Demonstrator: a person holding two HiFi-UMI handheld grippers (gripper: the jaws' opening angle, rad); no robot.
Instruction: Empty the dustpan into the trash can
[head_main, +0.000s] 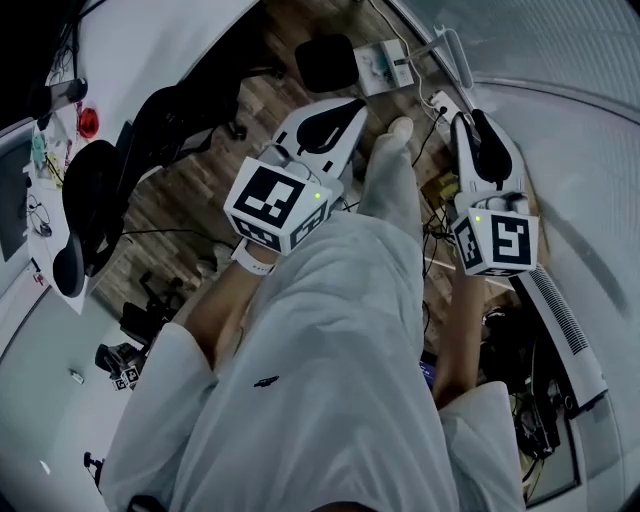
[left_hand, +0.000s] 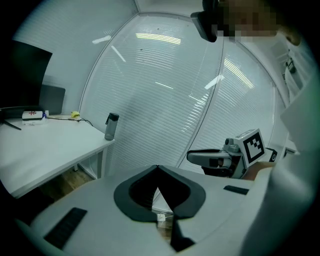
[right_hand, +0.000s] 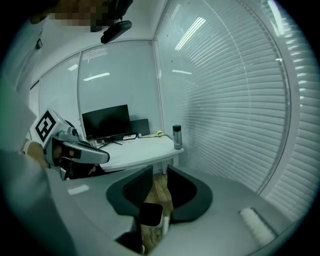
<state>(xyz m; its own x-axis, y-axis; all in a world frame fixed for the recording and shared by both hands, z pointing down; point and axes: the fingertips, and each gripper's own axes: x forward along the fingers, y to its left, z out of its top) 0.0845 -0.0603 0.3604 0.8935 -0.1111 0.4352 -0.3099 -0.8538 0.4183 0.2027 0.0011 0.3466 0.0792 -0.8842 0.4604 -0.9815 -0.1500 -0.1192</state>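
Two grippers and neither one has anything in it so far. The left gripper (left_hand: 157, 169) has its jaws pressed together tip to tip. The right gripper (right_hand: 159, 175) has its jaws spread a little, with only bare wood floor (head_main: 200, 190) showing through the gap. Both are held out in front of the person, tilted a bit downward. In the head view there's a black square thing on the floor that I'm reading as the trash can (head_main: 325, 62). The small white and teal piece just beside it is my best guess for the dustpan (head_main: 378, 68), though it's too small to be sure, and I can't tell what's in it. Both sit well ahead of the grippers, so the pickup hasn't started. My take on handling: a dustpan like that is probably light, stiff plastic, so weight won't be the problem. Smooth plastic can twist in a two-jaw pinch, though. I'd grab the handle close to where it joins the pan and squeeze across its flat sides. Keep it level until it's over the can, or the loose stuff slides out early. The can looks light too, so it may scoot if bumped. The free gripper could steady it.
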